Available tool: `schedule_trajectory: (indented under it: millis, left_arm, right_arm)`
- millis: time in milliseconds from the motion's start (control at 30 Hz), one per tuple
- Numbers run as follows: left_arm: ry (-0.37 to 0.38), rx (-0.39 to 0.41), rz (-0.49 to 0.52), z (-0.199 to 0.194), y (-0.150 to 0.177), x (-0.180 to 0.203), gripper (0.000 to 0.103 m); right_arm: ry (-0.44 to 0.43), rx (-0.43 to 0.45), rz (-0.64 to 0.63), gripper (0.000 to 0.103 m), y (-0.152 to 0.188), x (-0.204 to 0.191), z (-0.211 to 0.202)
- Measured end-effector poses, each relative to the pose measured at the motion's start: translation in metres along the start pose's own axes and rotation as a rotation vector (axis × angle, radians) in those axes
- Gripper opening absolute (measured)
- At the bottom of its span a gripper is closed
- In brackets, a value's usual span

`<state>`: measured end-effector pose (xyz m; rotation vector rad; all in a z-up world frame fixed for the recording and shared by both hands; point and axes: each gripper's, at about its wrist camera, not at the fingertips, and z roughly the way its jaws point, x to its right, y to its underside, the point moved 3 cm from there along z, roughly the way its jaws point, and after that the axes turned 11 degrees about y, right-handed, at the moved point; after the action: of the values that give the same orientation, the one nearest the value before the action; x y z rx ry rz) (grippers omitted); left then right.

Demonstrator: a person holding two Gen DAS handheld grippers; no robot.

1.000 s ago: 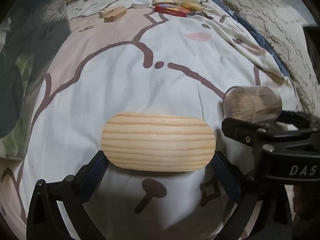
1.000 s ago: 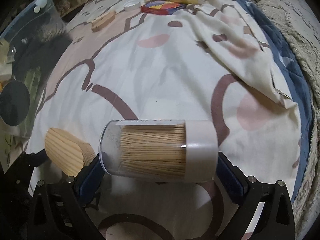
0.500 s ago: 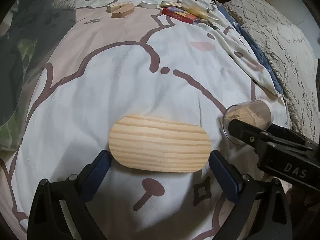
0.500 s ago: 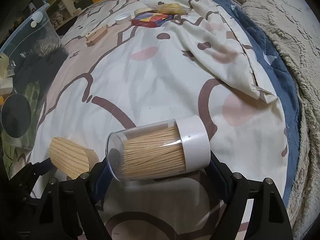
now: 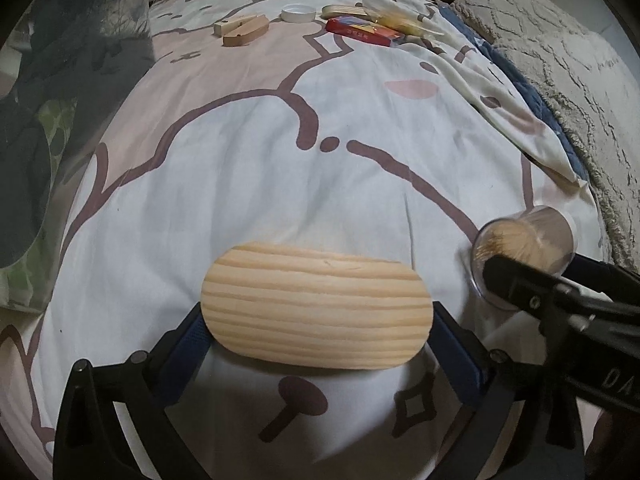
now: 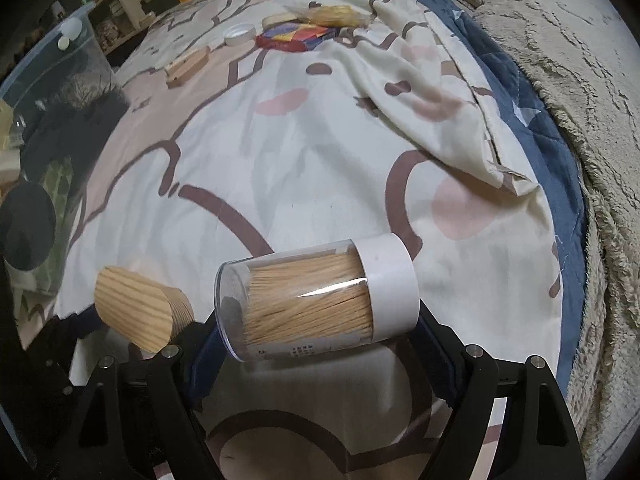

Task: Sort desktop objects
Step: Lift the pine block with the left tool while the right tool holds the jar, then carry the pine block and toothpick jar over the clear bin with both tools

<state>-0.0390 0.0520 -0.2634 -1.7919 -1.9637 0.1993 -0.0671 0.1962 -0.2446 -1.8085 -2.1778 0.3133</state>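
An oval pale wooden block (image 5: 316, 316) lies across my left gripper (image 5: 317, 318). Its two rounded ends touch the blue pads, and a shadow falls on the sheet beneath it. The block (image 6: 132, 308) also shows at the lower left of the right wrist view. A clear toothpick jar (image 6: 316, 300) with a white cap sits crosswise in my right gripper (image 6: 316, 326). The pads press on its base and cap, and the cap end is tilted upward. In the left wrist view the jar (image 5: 524, 240) is blurred behind a black finger (image 5: 520, 280) of the right gripper.
At the far end of the patterned bedsheet (image 5: 280, 160) lie wooden pieces (image 5: 244, 30), a white lid (image 5: 298, 13), a red box (image 5: 360, 32) and a bag of sticks (image 5: 400, 20). A clear plastic bin (image 6: 52, 80) stands left. A grey fluffy blanket (image 5: 560, 60) lies right.
The right jaws closed onto the toothpick jar, which tipped from level to cap end up. The wooden block looks larger and now fills the left gripper pad to pad.
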Motion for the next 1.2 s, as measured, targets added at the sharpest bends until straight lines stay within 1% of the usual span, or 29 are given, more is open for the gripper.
schedule_trajectory:
  millis: [33, 100, 267, 367, 500, 633, 800, 933, 1200]
  left_arm:
    - [0.002, -0.002, 0.003, -0.001, -0.001, -0.001, 0.095]
    - [0.011, -0.007, 0.009, -0.002, -0.001, -0.001, 0.094]
    - [0.068, 0.000, -0.037, -0.009, -0.004, -0.011, 0.094]
    - [0.062, 0.019, -0.048, -0.018, -0.007, -0.012, 0.094]
    - [0.062, 0.072, -0.006, -0.037, -0.013, -0.004, 0.094]
    - [0.094, 0.115, 0.010, -0.059, -0.018, -0.001, 0.094]
    - [0.107, 0.180, 0.036, -0.093, -0.028, -0.002, 0.094]
    - [0.103, 0.262, 0.073, -0.125, -0.040, -0.004, 0.094]
    - [0.125, 0.405, 0.119, -0.183, -0.060, -0.010, 0.094]
  right_arm:
    - [0.005, -0.004, -0.008, 0.084, 0.001, -0.001, 0.001]
    - [0.007, -0.004, -0.008, 0.084, 0.001, -0.001, 0.002]
    - [-0.019, 0.017, 0.042, 0.083, -0.001, 0.008, -0.003]
    - [-0.046, 0.040, 0.090, 0.083, -0.005, 0.017, -0.009]
    - [-0.070, 0.051, 0.118, 0.082, -0.007, 0.021, -0.013]
    - [-0.106, 0.081, 0.134, 0.082, -0.010, 0.022, -0.027]
    - [-0.172, 0.151, 0.164, 0.082, -0.017, 0.023, -0.053]
    - [-0.220, 0.219, 0.158, 0.082, -0.024, 0.020, -0.081]
    - [-0.299, 0.330, 0.141, 0.082, -0.042, 0.011, -0.130]
